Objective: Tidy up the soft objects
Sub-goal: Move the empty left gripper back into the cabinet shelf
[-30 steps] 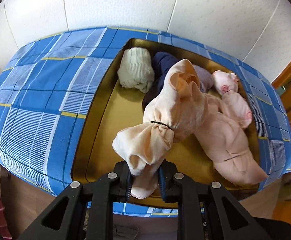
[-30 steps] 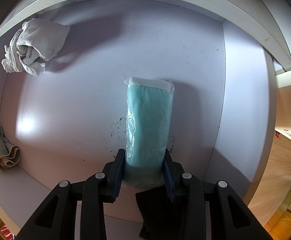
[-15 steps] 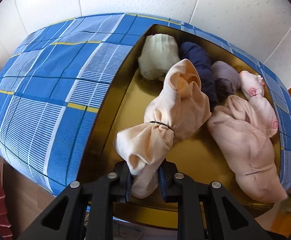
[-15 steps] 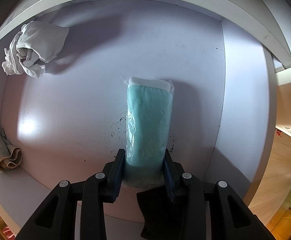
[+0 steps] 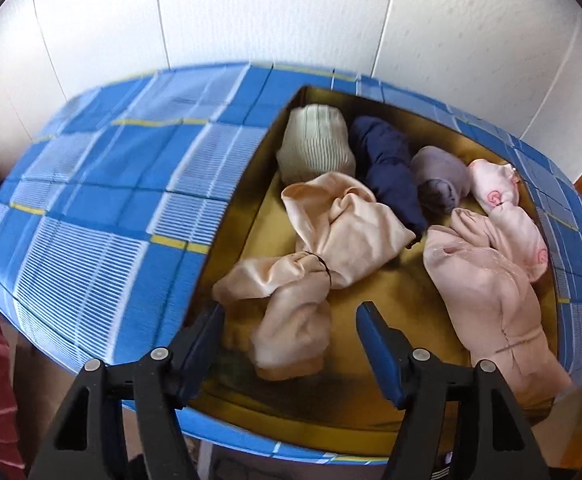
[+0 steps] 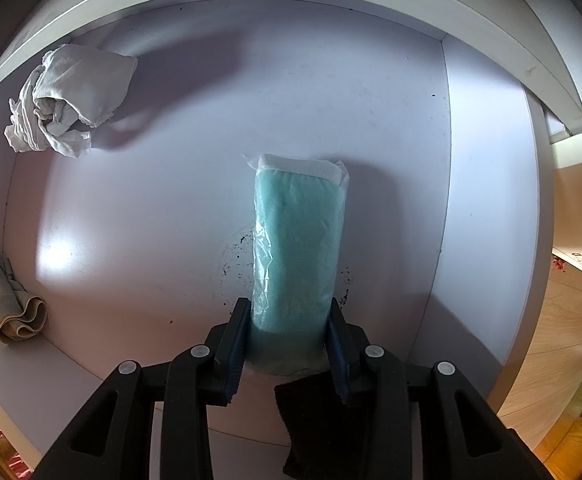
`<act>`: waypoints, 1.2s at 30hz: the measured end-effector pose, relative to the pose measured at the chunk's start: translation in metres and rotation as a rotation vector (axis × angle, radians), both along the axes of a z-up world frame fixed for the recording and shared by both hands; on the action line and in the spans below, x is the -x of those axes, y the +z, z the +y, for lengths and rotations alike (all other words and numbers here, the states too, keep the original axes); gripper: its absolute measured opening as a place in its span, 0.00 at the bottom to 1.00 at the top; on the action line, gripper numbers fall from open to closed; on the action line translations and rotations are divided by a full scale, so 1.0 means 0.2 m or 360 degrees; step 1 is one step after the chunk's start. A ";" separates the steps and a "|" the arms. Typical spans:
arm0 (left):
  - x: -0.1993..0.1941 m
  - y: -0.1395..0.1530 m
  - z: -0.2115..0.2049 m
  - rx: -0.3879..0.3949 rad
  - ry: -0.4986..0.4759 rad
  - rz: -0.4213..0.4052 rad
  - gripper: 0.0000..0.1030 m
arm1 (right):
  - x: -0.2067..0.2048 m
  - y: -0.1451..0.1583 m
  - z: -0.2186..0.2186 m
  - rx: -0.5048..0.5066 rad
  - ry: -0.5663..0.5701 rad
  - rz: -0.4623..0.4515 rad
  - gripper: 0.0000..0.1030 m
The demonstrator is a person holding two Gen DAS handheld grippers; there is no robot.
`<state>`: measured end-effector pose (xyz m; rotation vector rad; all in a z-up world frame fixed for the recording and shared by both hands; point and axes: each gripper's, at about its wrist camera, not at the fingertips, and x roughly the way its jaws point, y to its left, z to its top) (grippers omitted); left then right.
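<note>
Peach bundle (image 5: 315, 252), cinched by a black band, lies in the gold tray (image 5: 251, 216) along its left wall, tail end toward the near edge; left gripper (image 5: 291, 336) jaws are opening, bundle end between them but pads clear of it, so this reads as the release; let them spread fully, then back out straight so no pad snags loose cloth and drags it off the row; cream roll (image 5: 315, 148), navy roll (image 5: 387, 168), grey roll (image 5: 439, 180) sit along the far edge, pink bundle (image 5: 491, 280) by the right wall; right gripper (image 6: 287, 332) is clamped on the bagged teal cloth (image 6: 297, 240) over the white shelf (image 6: 171, 200); hold it steady meanwhile.
</note>
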<state>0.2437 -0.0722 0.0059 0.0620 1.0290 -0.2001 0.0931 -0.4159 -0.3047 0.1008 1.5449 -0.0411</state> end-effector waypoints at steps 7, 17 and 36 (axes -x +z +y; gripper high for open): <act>0.18 0.05 0.09 0.0016 -0.0069 -0.0173 0.71 | 0.00 -0.01 0.01 0.0007 0.0007 -0.0001 0.35; 0.63 0.05 0.13 0.0035 -0.0301 -0.0480 0.82 | 0.01 -0.02 0.04 0.0017 0.0009 -0.0004 0.35; 0.74 -0.90 -0.17 -0.0630 -0.0751 0.0100 0.83 | 0.02 -0.03 0.05 0.0003 -0.0006 -0.0013 0.35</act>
